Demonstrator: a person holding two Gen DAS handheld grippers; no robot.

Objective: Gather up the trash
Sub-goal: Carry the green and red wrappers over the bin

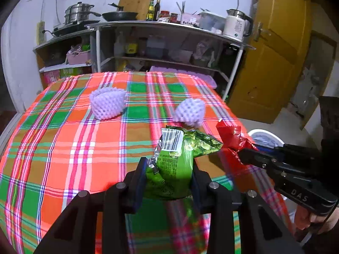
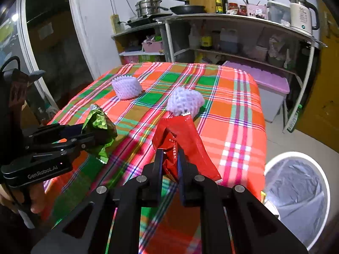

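My left gripper (image 1: 169, 165) is shut on a green snack bag (image 1: 175, 148), which stands up between its fingers above the plaid table (image 1: 63, 148). My right gripper (image 2: 170, 154) is shut on a crumpled red wrapper (image 2: 186, 135), also held clear of the cloth. Each gripper shows in the other's view: the right gripper (image 1: 243, 152) with the red wrapper (image 1: 231, 135), the left gripper (image 2: 89, 135) with the green bag (image 2: 98, 124). Two purple foam fruit nets (image 1: 107, 103) (image 1: 190, 111) lie further back on the table.
A white trash bin (image 2: 296, 153) lined with a grey bag stands on the floor by the table's right edge. Behind the table are metal shelves (image 1: 169, 27) with pots, bottles and a kettle. A yellow door (image 1: 275, 53) is at the right. A hand (image 1: 313, 220) holds the right gripper.
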